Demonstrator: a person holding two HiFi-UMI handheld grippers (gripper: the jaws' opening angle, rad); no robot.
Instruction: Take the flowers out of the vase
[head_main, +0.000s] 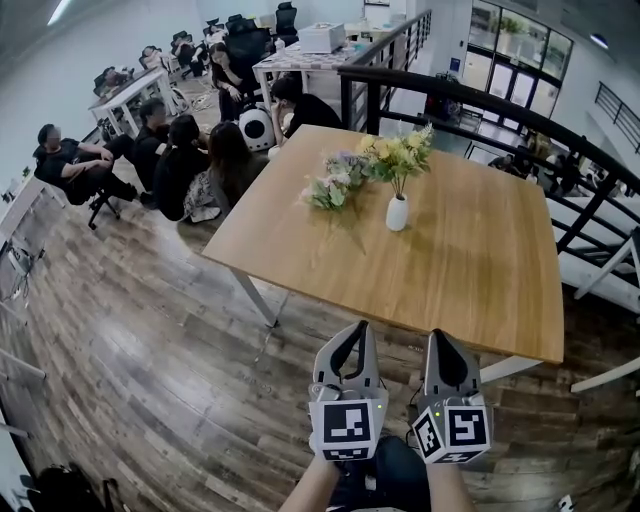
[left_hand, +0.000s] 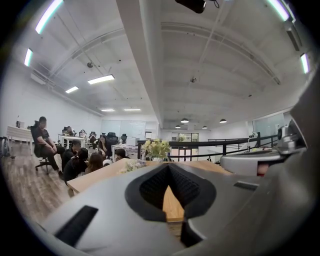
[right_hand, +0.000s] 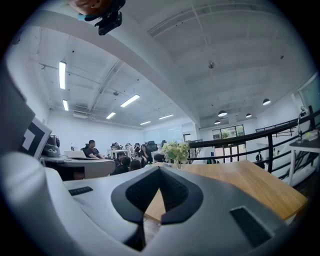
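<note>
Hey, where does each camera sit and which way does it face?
Head view: on the person's head, facing steeply down at the wooden table and vase of flowers; left tool, right tool, forearms show.
Left gripper view: on the left tool, level along its shut jaws toward the table.
Right gripper view: likewise on the right tool, jaws shut.
Shared: table and flowers.

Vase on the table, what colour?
The vase is white; the head view shows it best.

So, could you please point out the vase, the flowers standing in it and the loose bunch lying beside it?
vase (head_main: 397, 213): head view, middle of its white body.
flowers in the vase (head_main: 402, 155): head view, yellow-green blooms on top.
loose bunch (head_main: 333, 186): head view, its pale blossoms.
</note>
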